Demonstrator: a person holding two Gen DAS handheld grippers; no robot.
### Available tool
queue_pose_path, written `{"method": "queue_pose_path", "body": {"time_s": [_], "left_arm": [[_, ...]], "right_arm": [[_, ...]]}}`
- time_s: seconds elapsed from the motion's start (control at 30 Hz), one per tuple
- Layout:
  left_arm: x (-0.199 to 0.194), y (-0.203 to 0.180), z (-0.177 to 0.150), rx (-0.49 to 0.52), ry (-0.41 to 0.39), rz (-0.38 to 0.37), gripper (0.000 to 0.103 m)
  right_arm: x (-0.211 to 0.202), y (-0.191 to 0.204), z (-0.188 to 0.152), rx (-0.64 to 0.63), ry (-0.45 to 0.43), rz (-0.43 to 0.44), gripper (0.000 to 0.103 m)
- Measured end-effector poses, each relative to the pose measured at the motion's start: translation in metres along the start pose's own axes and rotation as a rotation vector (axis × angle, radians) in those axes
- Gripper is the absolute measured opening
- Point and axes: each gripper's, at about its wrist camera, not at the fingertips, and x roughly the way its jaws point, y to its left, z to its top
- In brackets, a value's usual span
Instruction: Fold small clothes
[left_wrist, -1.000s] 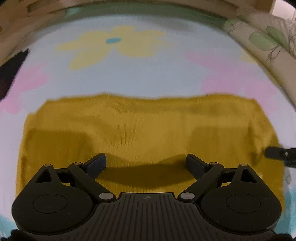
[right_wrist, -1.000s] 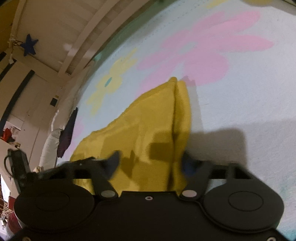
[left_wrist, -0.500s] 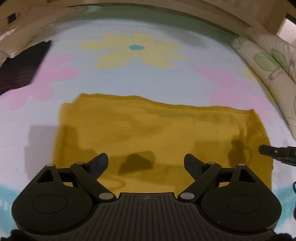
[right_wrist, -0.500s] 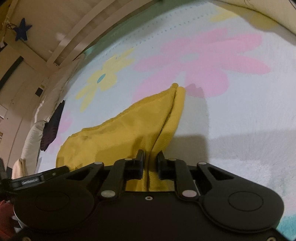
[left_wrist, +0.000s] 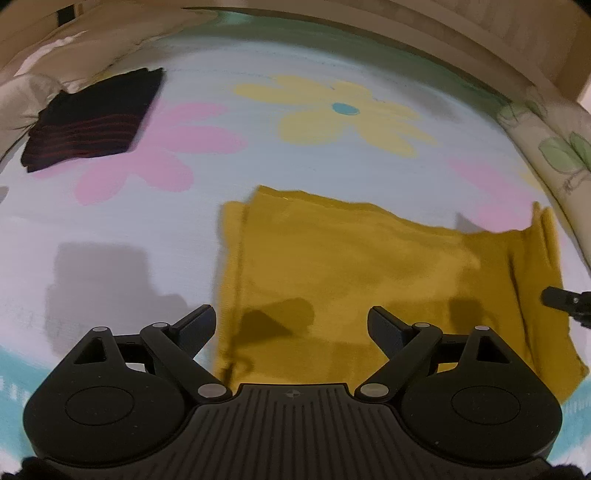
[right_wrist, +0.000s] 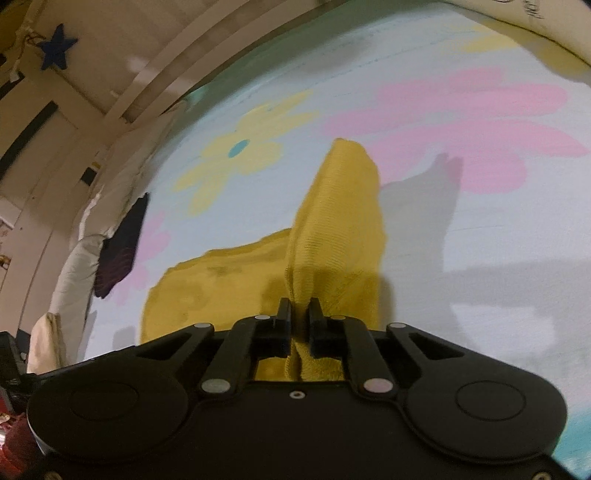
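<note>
- Cloth (left_wrist: 369, 280) — mustard yellow — lay on the flowered mat (left_wrist: 258, 177), its right edge lifted into a raised fold.
- Right gripper (right_wrist: 299, 325) was clamped on that fold, fingers pinched narrow.
- Left gripper (left_wrist: 291, 325) hovered wide over the cloth's near-left part, holding nothing.
- Dark striped garment (left_wrist: 92, 122) sat folded at 10 o'clock, well apart.

Near edge of the yellow garment (left_wrist: 351, 266) behind the left claw's (left_wrist: 291, 325) body; dark folded cloth (right_wrist: 122, 243) blurred.
</note>
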Motion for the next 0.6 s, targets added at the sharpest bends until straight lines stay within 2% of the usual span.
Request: {"method": "queue_pose_path", "body": {"time_s": [0.17,0.33,0.6], "left_arm": [[-0.011,0.026,0.004,-0.044,-0.023,0.001,0.089],[-0.018,0.051,0.004,-0.080,-0.030,0.013,0.089],[-0.023,0.088,0.003,-0.135,-0.032,0.036,0.089]], "right_arm": [[0.024,0.034,-0.003,0.029,0.017,0.086,0.016],[0.051,0.066,-0.006,0.085,0.050,0.211,0.016],[0.090,0.105,-0.023,0.129,0.105,0.298,0.013]]}}
